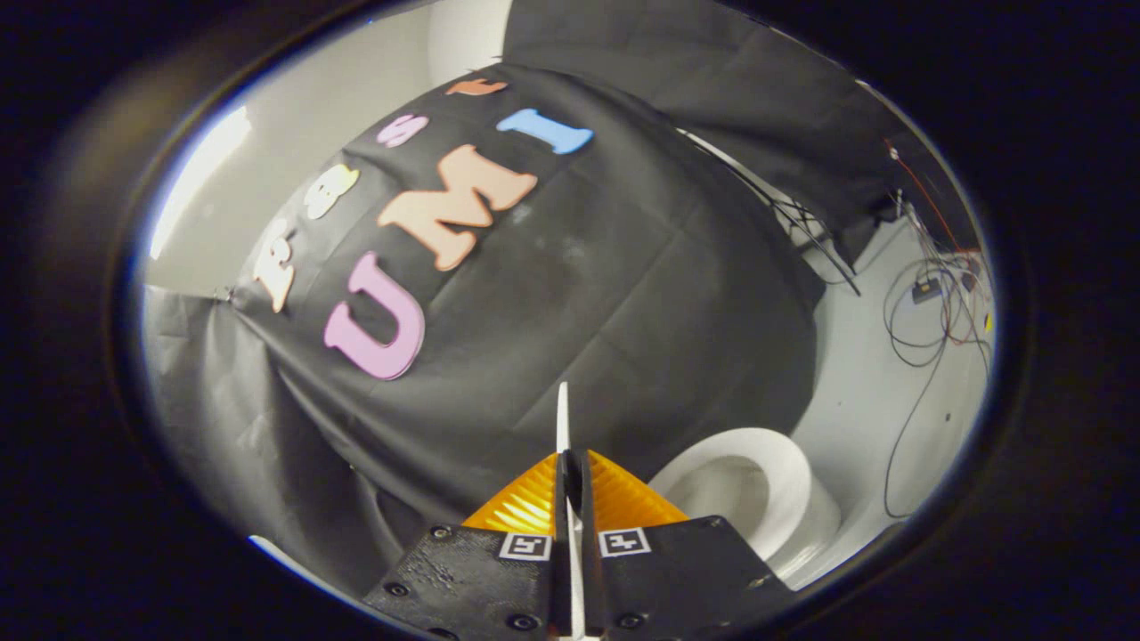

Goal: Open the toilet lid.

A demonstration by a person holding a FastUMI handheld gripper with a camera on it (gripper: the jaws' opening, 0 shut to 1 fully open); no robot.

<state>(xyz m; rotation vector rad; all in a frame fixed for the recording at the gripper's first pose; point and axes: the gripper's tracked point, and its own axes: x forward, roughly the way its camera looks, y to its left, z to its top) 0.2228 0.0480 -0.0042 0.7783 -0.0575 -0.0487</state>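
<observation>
1. Gripper (568, 463): fingers clenched on the lid (562, 418), a thin white edge standing up between them and running on past the tips toward 12 o'clock.
2. Lid: seen edge-on, upright, raised well clear of the bowl.
3. Toilet (757, 499): open bowl and seat at 3 to 4 o'clock of the fingers, just beyond them, set on a pale floor (855, 392).
4. Cables (926, 320): loose tangle on the floor at 2 o'clock, well apart from the toilet.
5. Step in hand, by judgement: the lift looks nearly complete, the lid close to vertical.
6. Next move calls for: carrying the lid slightly past upright until it rests back on its own, then parting the fingers gently, so it does not fall shut.
</observation>
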